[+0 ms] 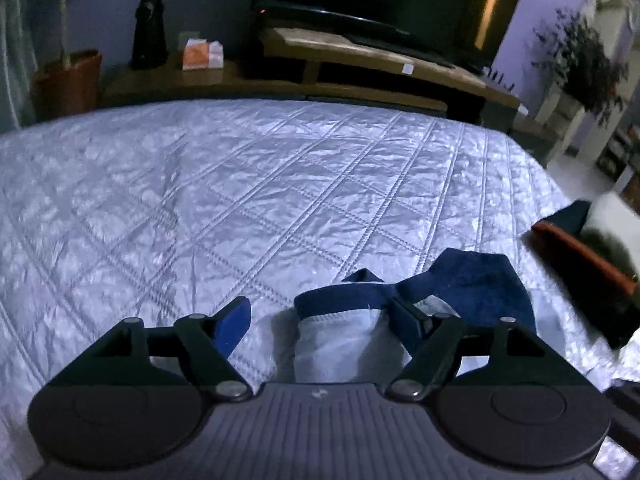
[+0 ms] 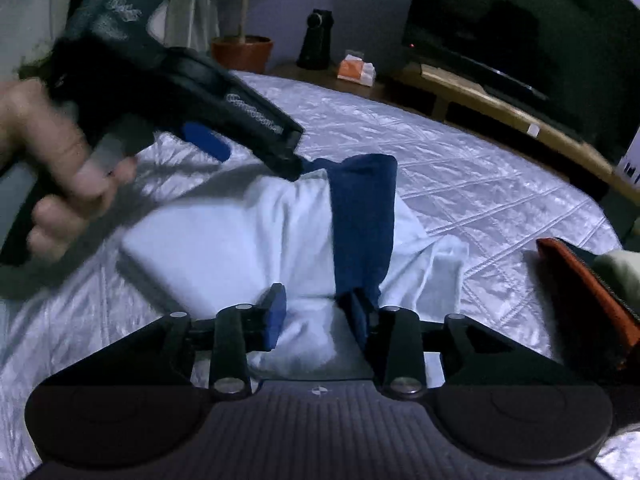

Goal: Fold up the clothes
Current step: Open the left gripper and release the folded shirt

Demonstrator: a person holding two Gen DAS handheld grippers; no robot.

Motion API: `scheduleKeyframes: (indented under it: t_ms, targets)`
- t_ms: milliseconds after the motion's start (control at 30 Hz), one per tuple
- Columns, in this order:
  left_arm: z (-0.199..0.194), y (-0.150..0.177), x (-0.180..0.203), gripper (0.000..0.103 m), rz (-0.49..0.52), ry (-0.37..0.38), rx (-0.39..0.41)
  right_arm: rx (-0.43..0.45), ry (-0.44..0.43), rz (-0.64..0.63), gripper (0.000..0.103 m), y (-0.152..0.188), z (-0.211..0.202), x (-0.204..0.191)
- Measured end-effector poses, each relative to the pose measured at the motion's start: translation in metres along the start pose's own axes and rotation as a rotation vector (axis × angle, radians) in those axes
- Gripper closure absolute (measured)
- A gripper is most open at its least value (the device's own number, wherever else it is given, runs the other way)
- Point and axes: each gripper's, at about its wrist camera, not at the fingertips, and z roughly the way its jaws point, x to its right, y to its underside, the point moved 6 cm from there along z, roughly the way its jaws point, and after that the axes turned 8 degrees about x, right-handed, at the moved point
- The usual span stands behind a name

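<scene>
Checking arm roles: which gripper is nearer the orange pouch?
Right. The right gripper sits just left of the orange pouch; the left gripper is farther left, across the garment.

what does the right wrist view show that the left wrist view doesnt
Only the right wrist view: the person's hand holding the left tool, and the white garment spread flat. Only the left wrist view: a leafy plant at far right. Both: the garment's navy band, quilted bedspread, television, orange tissue box.
</scene>
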Motion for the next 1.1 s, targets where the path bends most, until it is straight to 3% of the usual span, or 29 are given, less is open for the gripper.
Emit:
scheduleKeyframes:
  t_ms: [133,233,333,433,500,567,633,700,833,967,1033,1100]
  targets:
    - [-0.006,-0.009,-0.002,0.035,-0.033,-0.009,0.019,0.133,0.001,0.174,0.055,-0.026,-0.022,0.023]
    - [-0.017,-0.017,-0.010,0.040,-0.107,0.025,0.049,0.220,0.027,0.178,0.039,-0.050,-0.016,0.029]
    - [-0.022,-0.018,-0.015,0.038,-0.138,0.037,0.046,0.186,0.039,0.183,0.037,-0.051,0.003,0.031]
    - [-0.013,-0.007,-0.013,0.036,-0.104,0.011,0.008,0.126,0.059,0.198,0.037,-0.045,0.019,0.034]
    - [-0.006,0.000,-0.014,0.026,-0.089,-0.006,-0.009,0.085,0.073,0.208,0.031,-0.040,0.029,0.036]
    - [-0.005,-0.001,-0.017,0.026,-0.086,-0.015,-0.006,0.045,0.086,0.219,0.031,-0.036,0.039,0.037]
    - [-0.011,-0.007,-0.019,0.031,-0.078,-0.036,0.007,0.079,0.114,0.295,0.030,-0.035,0.024,0.053]
    - [-0.021,-0.014,-0.018,0.046,-0.045,-0.070,0.032,0.103,0.126,0.419,0.027,-0.029,0.008,0.074]
    - [-0.045,-0.015,-0.001,0.046,0.054,-0.072,0.074,-0.005,0.000,0.710,0.027,0.010,0.000,0.109]
    - [-0.056,-0.002,0.028,0.039,0.233,-0.081,0.080,-0.079,-0.131,0.845,0.025,0.033,-0.009,0.115]
    - [-0.047,0.007,0.037,0.034,0.305,-0.105,0.041,-0.096,-0.199,0.895,0.024,0.039,-0.012,0.117]
    - [-0.038,0.016,0.031,0.028,0.279,-0.104,0.008,-0.095,-0.241,0.920,0.024,0.042,-0.015,0.117]
